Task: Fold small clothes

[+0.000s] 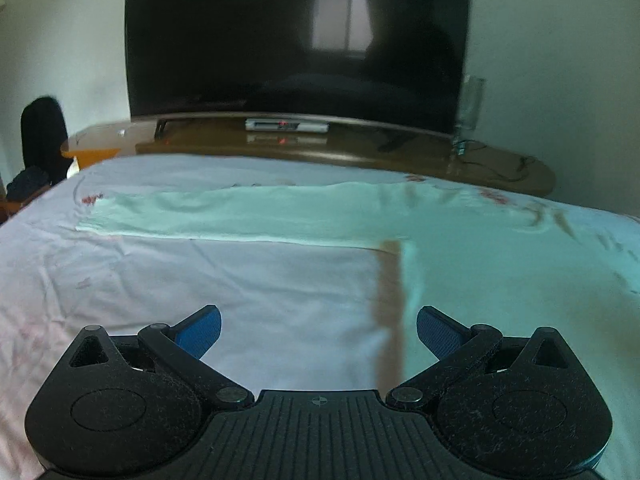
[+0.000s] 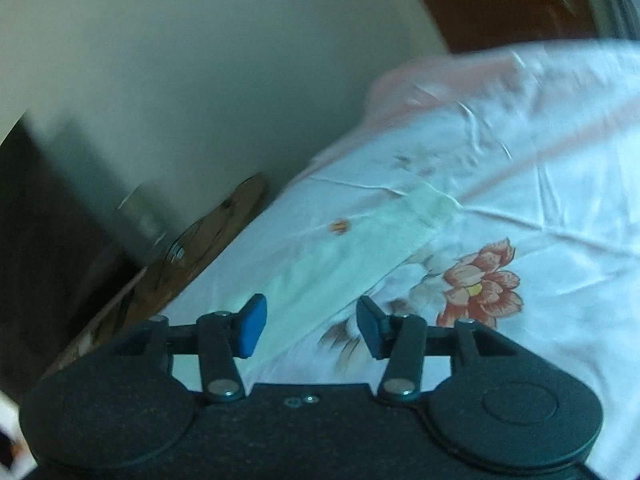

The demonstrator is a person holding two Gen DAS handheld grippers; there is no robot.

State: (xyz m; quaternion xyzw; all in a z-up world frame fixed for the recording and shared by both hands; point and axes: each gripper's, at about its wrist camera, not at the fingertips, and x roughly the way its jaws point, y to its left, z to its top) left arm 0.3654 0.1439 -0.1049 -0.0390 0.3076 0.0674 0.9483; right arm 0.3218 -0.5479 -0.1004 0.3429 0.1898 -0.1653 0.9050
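A pale mint-green garment (image 1: 460, 248) lies flat on the bed, one long sleeve (image 1: 224, 216) stretched out to the left and its body at the right, with a brown hem band (image 1: 390, 312) along its left edge. My left gripper (image 1: 318, 330) is open and empty, low over the sheet, the hem band between its blue pads (image 1: 202, 330). In the right wrist view the other sleeve (image 2: 360, 248) runs away from my right gripper (image 2: 310, 328), which is open and empty with the sleeve's near part between its blue pads (image 2: 252, 324).
The bed has a white sheet (image 1: 240, 296) with red flower prints (image 2: 482, 282). A wooden TV stand (image 1: 400, 152) with a large dark television (image 1: 296, 40) stands beyond the bed's far edge. A black chair (image 1: 42, 136) is at the far left. A wall (image 2: 200, 60) lies behind.
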